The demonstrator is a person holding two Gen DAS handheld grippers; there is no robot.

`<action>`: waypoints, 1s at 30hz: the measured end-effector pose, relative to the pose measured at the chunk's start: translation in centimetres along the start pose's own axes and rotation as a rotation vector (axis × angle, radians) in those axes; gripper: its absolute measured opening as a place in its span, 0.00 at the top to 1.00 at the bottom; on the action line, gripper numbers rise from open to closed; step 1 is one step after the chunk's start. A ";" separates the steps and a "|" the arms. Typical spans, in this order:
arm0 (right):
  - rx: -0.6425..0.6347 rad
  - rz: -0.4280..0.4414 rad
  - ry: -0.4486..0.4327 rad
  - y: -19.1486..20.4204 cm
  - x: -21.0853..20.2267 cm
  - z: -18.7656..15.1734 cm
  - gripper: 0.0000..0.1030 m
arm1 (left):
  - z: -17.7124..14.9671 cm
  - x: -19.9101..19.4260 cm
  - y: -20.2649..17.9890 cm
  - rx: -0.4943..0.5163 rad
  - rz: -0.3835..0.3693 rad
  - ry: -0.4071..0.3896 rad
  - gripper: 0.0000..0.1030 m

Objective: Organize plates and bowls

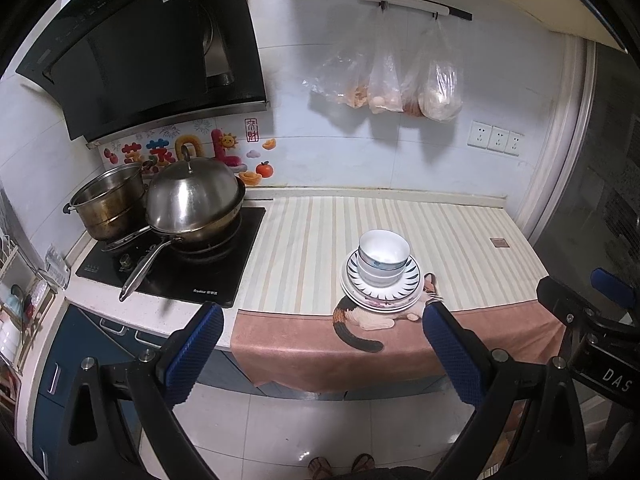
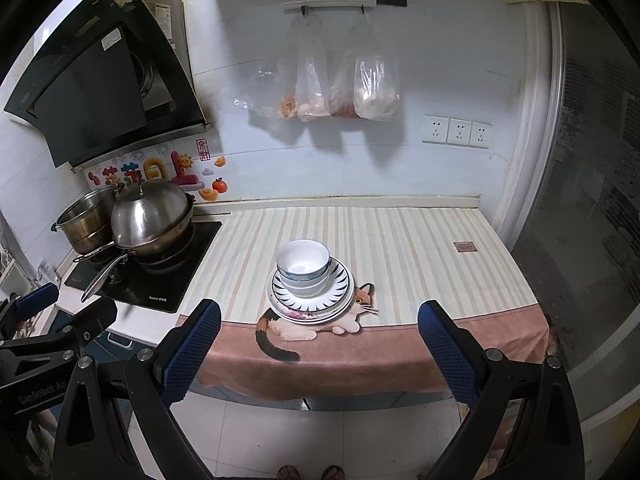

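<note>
While both grippers hang back off the counter edge, left gripper [image 1: 322, 344] and right gripper [image 2: 318, 340] are spread wide, holding nothing. Bowls [image 2: 303, 262] sit nested on stacked plates [image 2: 340, 288], centre of frame in the right wrist view, right of centre in the left wrist view, on the striped cloth [image 2: 400, 248] touching its cat print [image 2: 360, 308]. Lidded pan [image 1: 192, 200] sits left on the stove [image 1: 224, 272].
</note>
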State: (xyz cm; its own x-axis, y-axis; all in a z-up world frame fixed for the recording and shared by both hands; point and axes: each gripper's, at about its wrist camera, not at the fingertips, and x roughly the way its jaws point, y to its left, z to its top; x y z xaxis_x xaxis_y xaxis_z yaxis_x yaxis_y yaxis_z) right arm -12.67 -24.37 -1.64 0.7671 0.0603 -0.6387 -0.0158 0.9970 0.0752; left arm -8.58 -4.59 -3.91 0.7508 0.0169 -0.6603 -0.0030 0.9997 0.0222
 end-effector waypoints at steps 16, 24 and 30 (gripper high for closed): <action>0.015 -0.001 0.010 -0.7 0.0 -0.1 0.02 | 0.1 -0.1 -0.6 0.010 0.000 -0.004 0.01; 0.013 -0.001 0.012 -0.6 0.1 -0.1 0.02 | 0.1 0.1 -0.5 0.014 0.000 0.002 0.01; 0.012 -0.001 0.012 -0.7 0.3 -0.2 0.02 | 0.2 0.1 -0.2 0.017 -0.001 0.005 0.01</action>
State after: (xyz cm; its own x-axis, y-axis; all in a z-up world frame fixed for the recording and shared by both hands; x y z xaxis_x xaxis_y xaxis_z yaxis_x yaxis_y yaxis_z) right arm -12.60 -25.03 -2.03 0.7590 0.0604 -0.6483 -0.0078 0.9965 0.0837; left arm -8.33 -4.78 -3.85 0.7474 0.0163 -0.6642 0.0091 0.9994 0.0347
